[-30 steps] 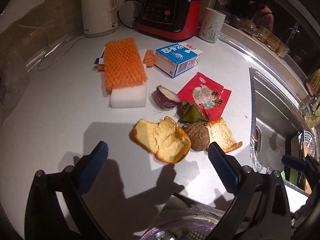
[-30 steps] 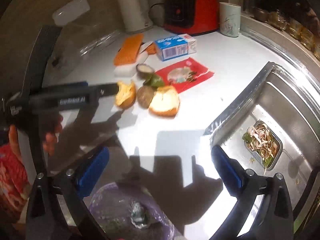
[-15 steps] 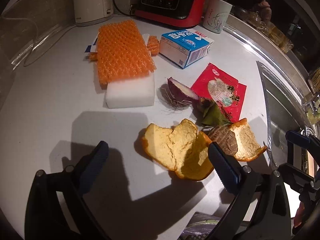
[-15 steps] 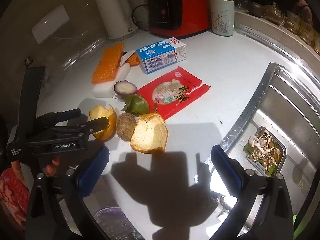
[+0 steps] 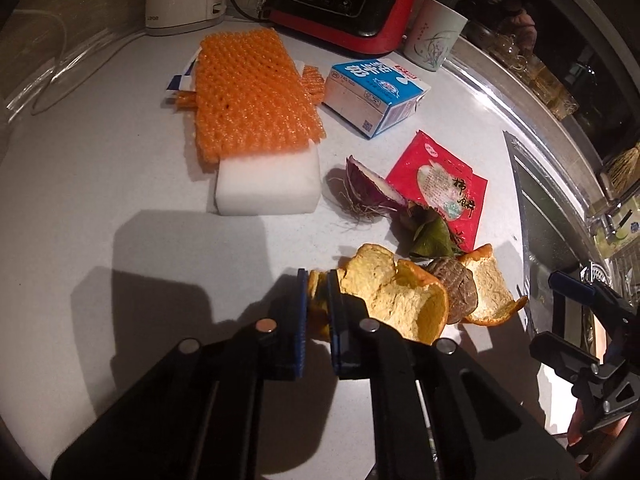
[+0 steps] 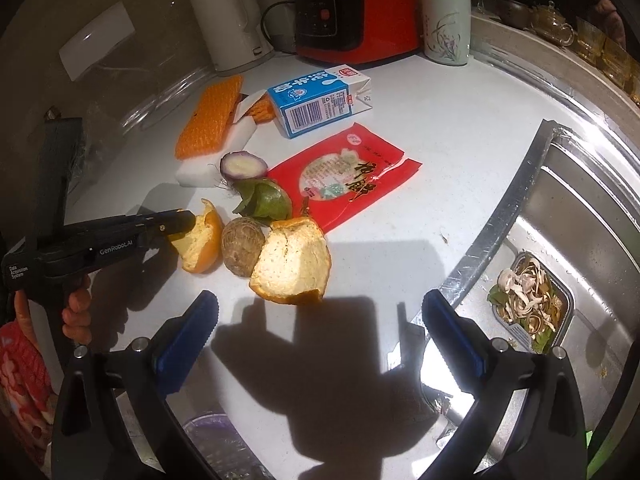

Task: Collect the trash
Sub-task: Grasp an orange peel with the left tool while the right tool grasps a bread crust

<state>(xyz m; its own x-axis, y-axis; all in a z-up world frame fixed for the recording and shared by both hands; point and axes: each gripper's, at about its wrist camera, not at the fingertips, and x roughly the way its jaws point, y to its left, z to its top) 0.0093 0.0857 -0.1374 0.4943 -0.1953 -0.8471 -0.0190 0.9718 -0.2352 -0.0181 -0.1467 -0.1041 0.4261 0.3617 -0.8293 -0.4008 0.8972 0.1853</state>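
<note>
Left gripper [image 5: 318,308] went from wide open to pinching the orange peel [image 5: 396,300] edge between its fingers. Right gripper [image 6: 320,332] hangs spread, nothing in it. Next is probably lifting the peel clear toward a bin.

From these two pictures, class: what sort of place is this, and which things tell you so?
Most likely a home kitchen counter. A steel sink is set into the worktop, and a white kettle and a red cooker stand by the wall.

peel [image 5: 394,300] orange/pale-yellow | wrapper [image 5: 444,188] red | carton [image 5: 374,94] blue-white | mesh [image 5: 252,96] orange netted | counter [image 5: 100,168] white
</note>
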